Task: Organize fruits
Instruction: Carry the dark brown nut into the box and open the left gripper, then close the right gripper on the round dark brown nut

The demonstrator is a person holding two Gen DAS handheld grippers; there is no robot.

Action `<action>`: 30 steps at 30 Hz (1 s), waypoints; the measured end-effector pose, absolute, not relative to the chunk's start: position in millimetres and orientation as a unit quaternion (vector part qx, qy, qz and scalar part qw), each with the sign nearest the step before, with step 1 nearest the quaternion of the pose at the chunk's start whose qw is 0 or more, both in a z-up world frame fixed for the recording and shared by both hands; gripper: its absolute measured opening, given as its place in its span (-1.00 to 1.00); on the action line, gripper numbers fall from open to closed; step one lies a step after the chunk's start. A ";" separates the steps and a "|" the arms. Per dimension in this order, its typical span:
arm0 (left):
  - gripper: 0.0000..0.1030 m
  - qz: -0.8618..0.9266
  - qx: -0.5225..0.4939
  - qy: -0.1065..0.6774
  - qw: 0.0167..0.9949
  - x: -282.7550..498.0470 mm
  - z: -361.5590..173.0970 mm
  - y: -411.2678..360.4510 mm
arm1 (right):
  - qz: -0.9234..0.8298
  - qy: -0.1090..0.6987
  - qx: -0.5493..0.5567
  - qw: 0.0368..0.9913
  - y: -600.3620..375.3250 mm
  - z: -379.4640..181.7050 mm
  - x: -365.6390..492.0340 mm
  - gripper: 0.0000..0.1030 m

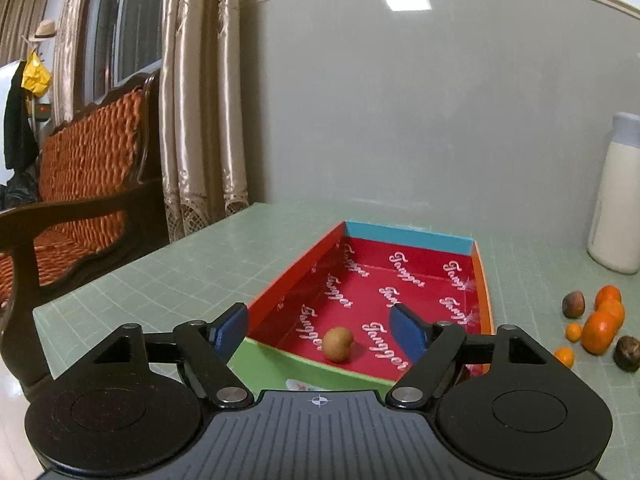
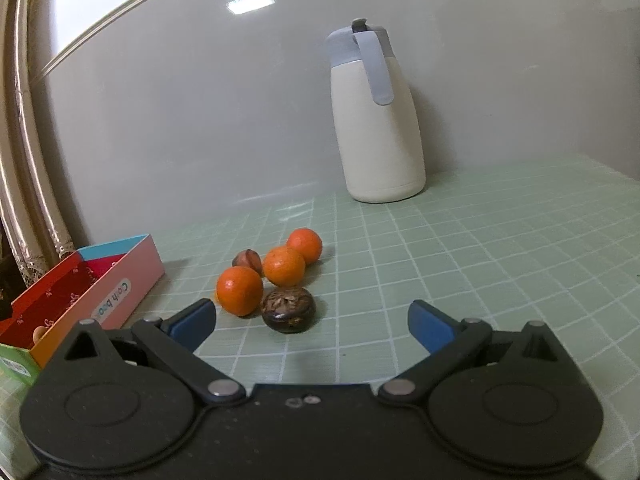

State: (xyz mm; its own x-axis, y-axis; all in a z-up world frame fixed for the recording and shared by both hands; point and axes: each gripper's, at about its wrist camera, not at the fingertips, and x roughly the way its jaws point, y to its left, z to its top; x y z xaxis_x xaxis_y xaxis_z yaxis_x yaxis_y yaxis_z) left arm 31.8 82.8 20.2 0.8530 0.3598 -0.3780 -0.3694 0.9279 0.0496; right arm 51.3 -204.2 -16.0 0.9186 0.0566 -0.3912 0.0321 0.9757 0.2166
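- My left gripper (image 1: pixel 318 330) is gaping wide, empty, above a small brown round fruit (image 1: pixel 338 344) lying in the red cardboard box (image 1: pixel 486 300) printed "Tongger"
- My right gripper (image 2: pixel 312 322) is hanging wide open, gripping nothing, near a dark wrinkled fruit (image 2: pixel 288 309)

Pale green worktop (image 2: pixel 480 240) with white grid lines; box (image 1: pixel 408 236) red inside with white script, blue far wall; orange tangerines (image 2: pixel 284 266); cream jug (image 2: pixel 380 120), grey lid.

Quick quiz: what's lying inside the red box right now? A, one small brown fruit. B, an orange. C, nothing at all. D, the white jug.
A: a single small brown fruit rests on the floor of the red box, while the oranges sit outside on the table.
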 end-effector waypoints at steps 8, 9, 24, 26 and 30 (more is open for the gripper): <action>1.00 0.202 0.008 0.184 0.962 19.7 23.3 90.3 | 0.012 0.208 0.108 0.972 -197.8 -16.5 58.7 0.99; 1.00 0.202 0.010 0.186 0.962 18.5 23.0 91.3 | 0.013 0.208 0.108 0.972 -197.0 -16.5 59.4 0.99; 1.00 0.213 0.037 0.185 0.959 4.5 20.3 104.1 | 0.032 0.218 0.096 0.971 -175.3 -16.6 74.2 0.99; 1.00 0.217 0.036 0.188 0.957 3.7 19.7 108.3 | 0.033 0.220 0.095 0.970 -173.6 -16.5 76.7 0.99; 1.00 0.227 0.034 0.190 0.955 2.7 19.0 115.7 | 0.027 0.228 0.096 0.968 -173.5 -17.0 82.0 0.99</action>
State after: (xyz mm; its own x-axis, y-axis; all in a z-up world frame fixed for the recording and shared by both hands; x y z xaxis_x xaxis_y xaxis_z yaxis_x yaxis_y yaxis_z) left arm 2.7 115.7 19.0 0.8248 0.4457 -0.3479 -0.4198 0.8949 0.1512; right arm 82.0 -173.5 -17.0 0.8941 0.0969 -0.4373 -0.0092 0.9801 0.1985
